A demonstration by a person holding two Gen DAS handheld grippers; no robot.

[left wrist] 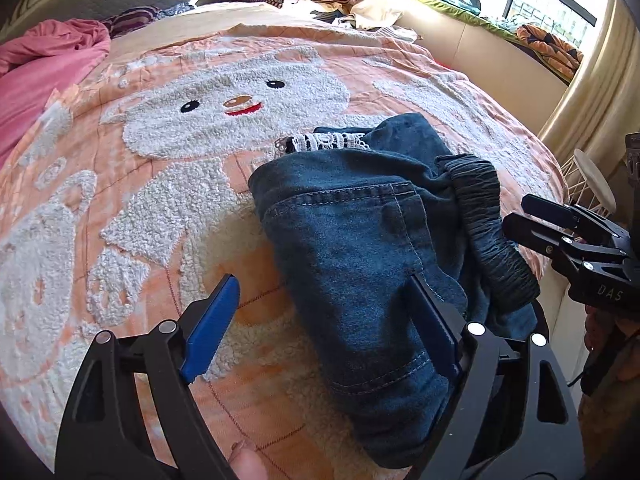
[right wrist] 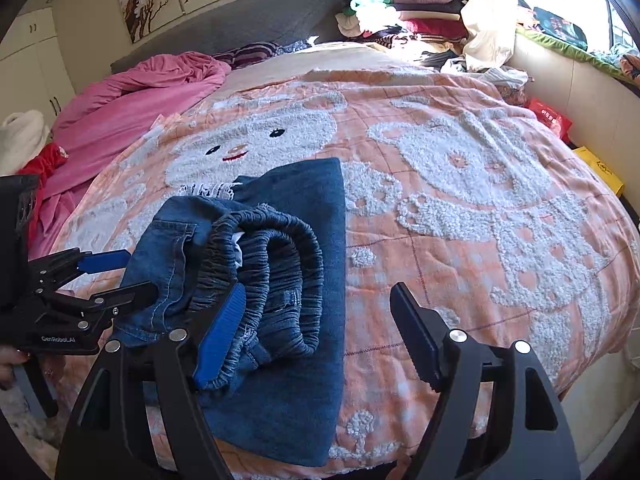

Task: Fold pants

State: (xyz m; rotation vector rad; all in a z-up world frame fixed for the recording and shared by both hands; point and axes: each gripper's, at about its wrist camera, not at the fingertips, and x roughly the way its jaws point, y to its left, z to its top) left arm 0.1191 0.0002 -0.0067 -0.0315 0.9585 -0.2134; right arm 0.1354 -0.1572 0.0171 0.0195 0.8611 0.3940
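The left gripper (left wrist: 324,304) stands wide open near the front edge of the bed (right wrist: 480,240). One blue pad (left wrist: 210,330) hangs over bare blanket, and the other lies against the near end of the pants (left wrist: 360,240) without pinching them. The right gripper (right wrist: 316,328) is also spread wide: one blue pad (right wrist: 222,334) sits on the gathered waistband (right wrist: 280,248), the other black finger (right wrist: 416,344) over the blanket, so nothing is clamped.

The pants are blue denim, folded into a thick bundle that lies on the peach blanket (right wrist: 440,208) close to the bed's front edge, somewhat toward its left side in the right wrist view. The elastic waistband is doubled up on top of the bundle, and a flat denim panel spreads beneath it toward the middle of the bed. A strip of white lace (left wrist: 324,142) shows at the bundle's far end.

Beyond the pants, the blanket's white fleecy bear (left wrist: 240,104) covers the middle of the bed. A crumpled pink sheet (right wrist: 132,112) lies along the far left side. At the far right corner, by the window, a stack of folded clothes (right wrist: 408,12) is piled up. A white wire basket (left wrist: 584,184) stands off the bed's right edge; what it holds cannot be made out.
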